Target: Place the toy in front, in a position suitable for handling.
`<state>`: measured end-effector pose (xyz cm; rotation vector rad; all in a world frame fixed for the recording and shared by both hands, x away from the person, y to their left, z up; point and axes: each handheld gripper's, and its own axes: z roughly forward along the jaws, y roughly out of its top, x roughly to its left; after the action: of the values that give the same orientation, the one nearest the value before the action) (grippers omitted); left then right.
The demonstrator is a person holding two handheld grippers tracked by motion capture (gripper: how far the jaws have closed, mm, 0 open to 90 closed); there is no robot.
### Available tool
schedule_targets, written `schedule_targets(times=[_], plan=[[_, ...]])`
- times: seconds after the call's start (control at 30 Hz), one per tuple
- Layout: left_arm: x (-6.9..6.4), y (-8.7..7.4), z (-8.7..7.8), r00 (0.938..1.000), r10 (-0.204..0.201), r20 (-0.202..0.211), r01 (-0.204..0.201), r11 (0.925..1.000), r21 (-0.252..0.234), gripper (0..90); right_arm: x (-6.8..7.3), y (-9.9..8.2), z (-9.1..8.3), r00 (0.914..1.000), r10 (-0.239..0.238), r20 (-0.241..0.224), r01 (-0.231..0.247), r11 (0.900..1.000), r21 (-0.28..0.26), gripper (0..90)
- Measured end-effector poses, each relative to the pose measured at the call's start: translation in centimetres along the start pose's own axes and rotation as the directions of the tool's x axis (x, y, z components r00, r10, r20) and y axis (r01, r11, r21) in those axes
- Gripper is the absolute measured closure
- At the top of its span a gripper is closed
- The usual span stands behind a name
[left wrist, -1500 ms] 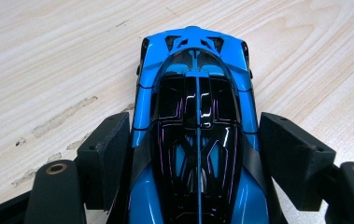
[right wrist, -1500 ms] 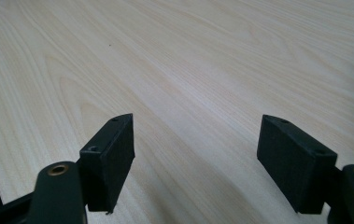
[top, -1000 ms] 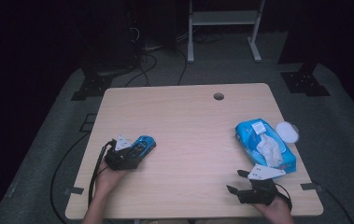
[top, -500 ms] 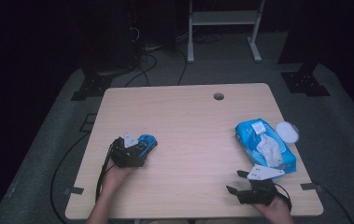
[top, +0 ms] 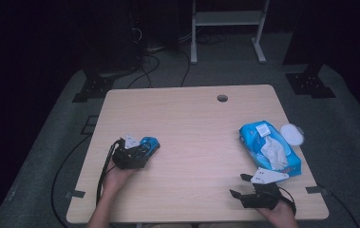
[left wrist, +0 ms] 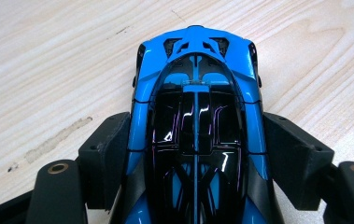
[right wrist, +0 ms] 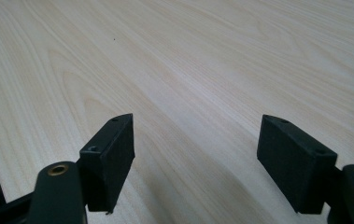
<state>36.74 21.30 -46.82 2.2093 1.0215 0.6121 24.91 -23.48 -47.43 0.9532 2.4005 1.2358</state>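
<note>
A blue and black toy car [left wrist: 195,126] stands on the wooden table [top: 192,118], at its left side in the high view [top: 150,142]. My left gripper [top: 142,149] reaches over the car from behind. Its jaws have just been closing, and both pads [left wrist: 111,154] now press on the car's flanks. In the left gripper view the car's nose points away from me. My right gripper [top: 238,186] rests near the front right edge, open, with bare wood between its pads [right wrist: 111,149].
A blue pack of wet wipes [top: 270,147] lies at the right side with a white tissue sticking out, and a white oval lid [top: 291,134] lies beside it. A cable hole [top: 222,98] sits near the table's far edge. Cables trail over the floor at the left.
My left gripper has slid a little to the right, over the toy car, and its jaws have closed onto the car's sides. The right gripper has kept still.
</note>
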Motion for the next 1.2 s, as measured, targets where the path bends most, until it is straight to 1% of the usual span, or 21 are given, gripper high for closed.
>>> schedule_targets(times=[0.23, 0.27, 0.37, 0.47, 0.53, 0.77, 0.87, 0.9, 0.93, 0.97, 1.0, 1.03, 1.13, 1.2], plan=[[0.1, 0.0, -0.2, 1.0, 0.004, 0.006, -0.004, 1.0, -0.001, 27.5, 0.0, 0.0, 0.0, 1.0, 0.0, -0.002, 0.0, 1.0, -0.004, 26.7], [0.0, 0.0, -0.2, 1.0, 0.0, 0.005, 0.0, 1.0, -0.008, 27.5, 0.0, 0.0, 0.0, 1.0, -0.001, -0.002, 0.001, 1.0, -0.005, 26.7], [0.0, 0.2, -0.5, 1.0, 0.003, 0.004, -0.003, 0.9999, -0.017, 27.5, 0.0, 0.0, -0.1, 1.0, -0.002, -0.002, 0.002, 1.0, -0.005, 26.7], [-0.2, 0.4, -0.8, 0.9999, 0.011, 0.009, -0.011, 0.9997, -0.024, 27.6, 0.0, 0.0, -0.1, 1.0, 0.001, -0.001, -0.001, 1.0, -0.007, 26.7], [-0.4, 0.6, -0.9, 0.9996, 0.028, 0.008, -0.027, 0.9994, -0.021, 27.6, 0.0, 0.0, -0.1, 1.0, 0.0, 0.001, 0.0, 1.0, -0.009, 26.7], [-0.9, 1.3, -1.9, 0.9993, 0.021, 0.03, -0.019, 0.9962, -0.085, 27.6, -0.1, 0.0, -0.1, 1.0, 0.0, 0.0, 0.0, 1.0, -0.009, 26.7], [-1.5, 1.8, -2.2, 0.9978, 0.026, 0.061, -0.02, 0.9941, -0.106, 27.6, -0.1, 0.0, -0.2, 1.0, 0.001, 0.001, -0.001, 0.9999, -0.011, 26.7], [-1.8, 2.0, -2.3, 0.9971, 0.036, 0.067, -0.029, 0.9931, -0.113, 27.6, -0.1, 0.0, -0.2, 1.0, 0.003, 0.003, -0.003, 0.9999, -0.012, 26.7], [-2.2, 2.2, -2.3, 0.9963, 0.046, 0.073, -0.037, 0.9923, -0.118, 27.6, -0.2, 0.1, -0.2, 1.0, 0.005, 0.003, -0.005, 0.9999, -0.013, 26.7], [-2.6, 2.4, -2.3, 0.9948, 0.066, 0.078, -0.057, 0.9912, -0.12, 27.7, -0.2, 0.1, -0.3, 1.0, 0.002, 0.005, -0.002, 0.9998, -0.018, 26.7], [-3.1, 2.7, -2.4, 0.9934, 0.076, 0.086, -0.064, 0.9899, -0.126, 27.6, -0.3, 0.1, -0.3, 1.0, 0.004, 0.007, -0.004, 0.9998, -0.019, 26.7], [-3.6, 2.9, -2.4, 0.991, 0.09, 0.099, -0.077, 0.9883, -0.131, 27.6, -0.3, 0.1, -0.4, 0.9999, 0.007, 0.01, -0.007, 0.9997, -0.022, 26.7], [-5.2, 3.8, -2.5, 0.9819, 0.137, 0.131, -0.116, 0.9815, -0.152, 27.6, -0.5, 0.1, -0.6, 0.9998, 0.012, 0.014, -0.012, 0.9995, -0.031, 26.7], [-6.3, 4.3, -2.5, 0.9742, 0.16, 0.159, -0.133, 0.9764, -0.171, 27.6, -0.5, 0.1, -0.8, 0.9998, 0.014, 0.017, -0.014, 0.9992, -0.037, 26.8]])
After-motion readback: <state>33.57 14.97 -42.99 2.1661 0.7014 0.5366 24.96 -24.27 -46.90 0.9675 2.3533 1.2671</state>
